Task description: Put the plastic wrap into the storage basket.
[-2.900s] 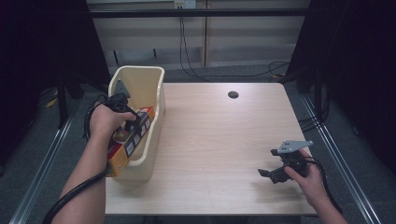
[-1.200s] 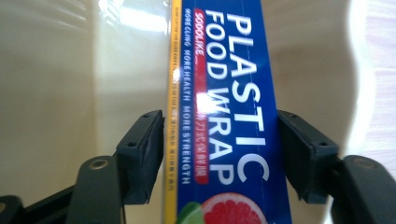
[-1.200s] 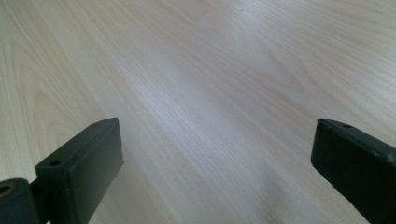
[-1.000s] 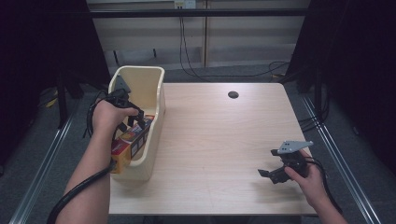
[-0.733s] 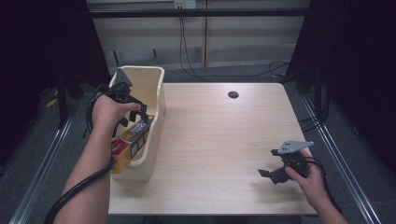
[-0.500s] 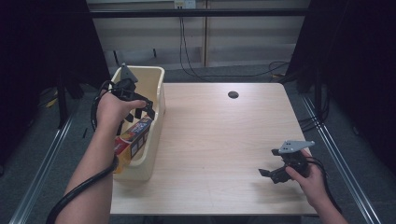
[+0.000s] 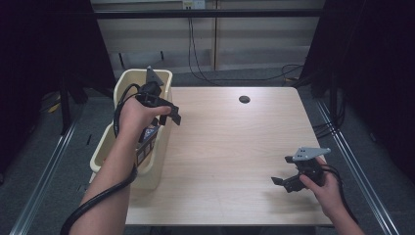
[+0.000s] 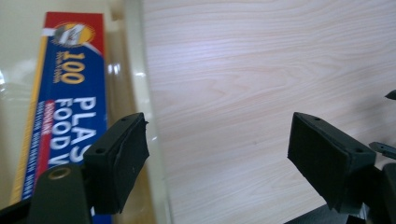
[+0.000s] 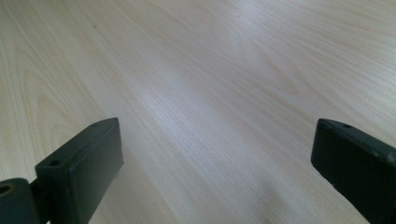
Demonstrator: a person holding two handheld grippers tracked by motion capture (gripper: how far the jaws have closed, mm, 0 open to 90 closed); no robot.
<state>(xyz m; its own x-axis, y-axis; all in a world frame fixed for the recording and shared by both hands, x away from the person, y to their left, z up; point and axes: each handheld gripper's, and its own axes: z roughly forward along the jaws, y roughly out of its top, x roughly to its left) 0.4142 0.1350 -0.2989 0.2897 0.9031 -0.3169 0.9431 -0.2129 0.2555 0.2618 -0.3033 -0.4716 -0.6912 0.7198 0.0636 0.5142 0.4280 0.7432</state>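
So your left gripper (image 7: 169, 115) hangs wide open over the bin's (image 7: 164, 147) right rim, the food wrap box (image 8: 70, 112) lies inside, right gripper (image 7: 286, 182) empty too; I'd drop lower and pinch it.

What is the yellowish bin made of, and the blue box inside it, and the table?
The bin looks like glossy cream plastic: its rim glints in the left gripper view. The blue box seems printed cardboard, with flat faces and lettering. The table looks like pale wood or wood-look laminate, with visible grain and a soft sheen.
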